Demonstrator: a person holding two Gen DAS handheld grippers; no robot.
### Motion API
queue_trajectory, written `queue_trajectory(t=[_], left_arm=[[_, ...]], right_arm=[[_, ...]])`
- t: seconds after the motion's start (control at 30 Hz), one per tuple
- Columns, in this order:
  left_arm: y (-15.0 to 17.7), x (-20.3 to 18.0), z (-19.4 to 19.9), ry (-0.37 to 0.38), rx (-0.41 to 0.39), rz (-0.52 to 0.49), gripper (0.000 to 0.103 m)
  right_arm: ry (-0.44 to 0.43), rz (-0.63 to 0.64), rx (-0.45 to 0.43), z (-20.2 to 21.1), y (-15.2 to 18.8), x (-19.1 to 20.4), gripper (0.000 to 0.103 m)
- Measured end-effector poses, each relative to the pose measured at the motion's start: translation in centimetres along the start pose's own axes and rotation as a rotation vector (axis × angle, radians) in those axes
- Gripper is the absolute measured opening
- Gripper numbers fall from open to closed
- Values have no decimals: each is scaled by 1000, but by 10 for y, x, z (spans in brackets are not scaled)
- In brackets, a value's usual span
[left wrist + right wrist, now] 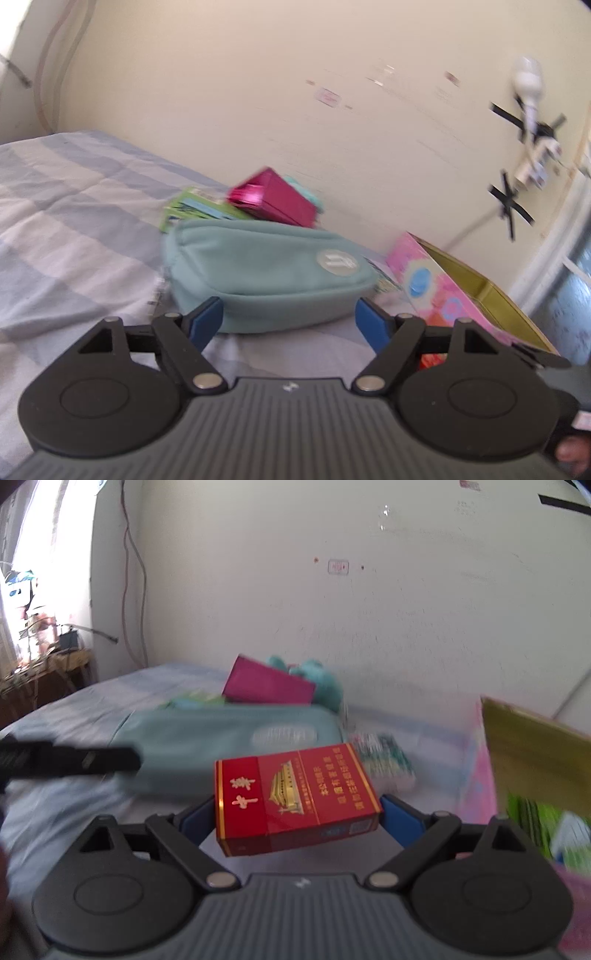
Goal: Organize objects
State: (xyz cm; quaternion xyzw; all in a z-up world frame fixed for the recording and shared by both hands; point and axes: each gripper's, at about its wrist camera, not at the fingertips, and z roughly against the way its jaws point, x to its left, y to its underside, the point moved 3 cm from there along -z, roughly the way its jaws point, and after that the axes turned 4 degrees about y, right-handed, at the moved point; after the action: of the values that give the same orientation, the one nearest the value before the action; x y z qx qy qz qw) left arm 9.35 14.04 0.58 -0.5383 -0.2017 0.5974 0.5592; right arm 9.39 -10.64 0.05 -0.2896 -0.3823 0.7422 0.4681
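My right gripper has a red cigarette pack between its blue pads, long side across; the left pad seems to touch it, but a sliver shows at the right pad, so I cannot tell if I'm truly clamping it. My left gripper stands open and empty, just short of the teal zip pouch, I'd guess to steady or take it. An open pink box waits nearby, likely the place for things. All lies on a checked blue-white bedsheet against a cream wall
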Motion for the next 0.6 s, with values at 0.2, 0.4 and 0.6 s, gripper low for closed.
queue_trajectory(t=[0.2, 0.4, 0.6], left_arm=[[16, -38, -6, 163, 124, -98, 80], [34, -86, -19, 337, 251, -132, 80], [58, -129, -35, 404, 362, -237, 76]], right_arm=[[-33, -36, 71, 56, 42, -25, 96], [8, -149, 102, 88, 74, -57, 103], [-23, -155, 91, 101, 85, -54, 95]])
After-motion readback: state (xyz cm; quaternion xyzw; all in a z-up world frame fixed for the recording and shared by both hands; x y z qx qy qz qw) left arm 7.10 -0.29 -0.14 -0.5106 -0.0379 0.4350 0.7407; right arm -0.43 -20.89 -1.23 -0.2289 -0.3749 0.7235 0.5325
